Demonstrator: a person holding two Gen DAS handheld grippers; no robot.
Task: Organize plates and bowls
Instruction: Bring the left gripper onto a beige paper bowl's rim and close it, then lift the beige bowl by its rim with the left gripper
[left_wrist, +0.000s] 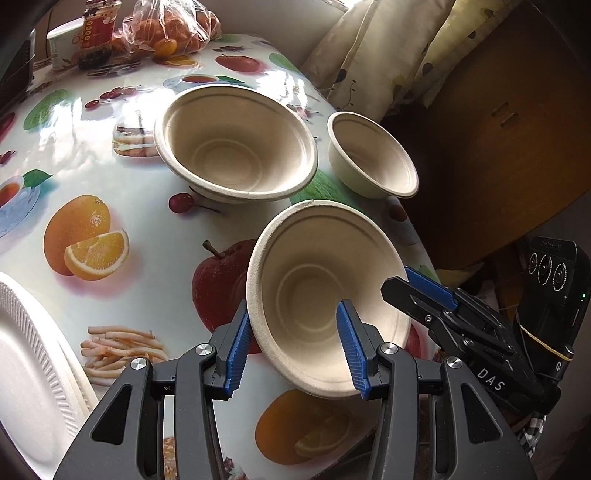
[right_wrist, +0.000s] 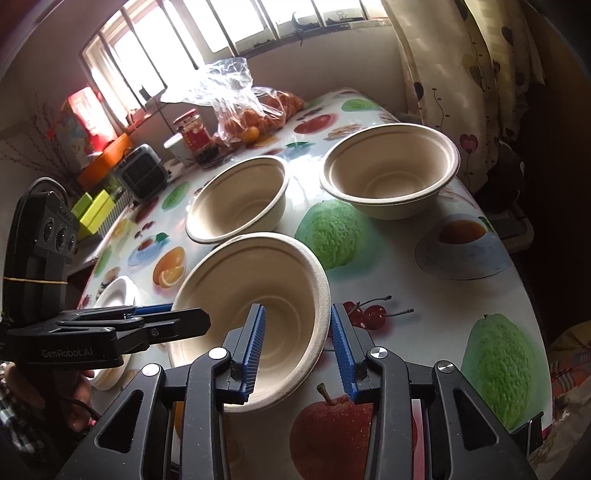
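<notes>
1. Near bowl (left_wrist: 325, 299): tilted, apparently lifted off the table (left_wrist: 147, 236).
2. Left hand-held gripper (left_wrist: 295, 345): jaws straddle the bowl's near-left rim, pads apart; grip doubtful.
3. Right hand-held gripper (right_wrist: 295, 347): jaws bracket the opposite rim, a gap showing; contact uncertain.
4. Two bowls (left_wrist: 236, 142) (left_wrist: 373, 155) stand beyond; plate (left_wrist: 33, 365) at left.
5. Step judged: carrying the near bowl to nest. Next: steady it, lower it into the big bowl.
</notes>
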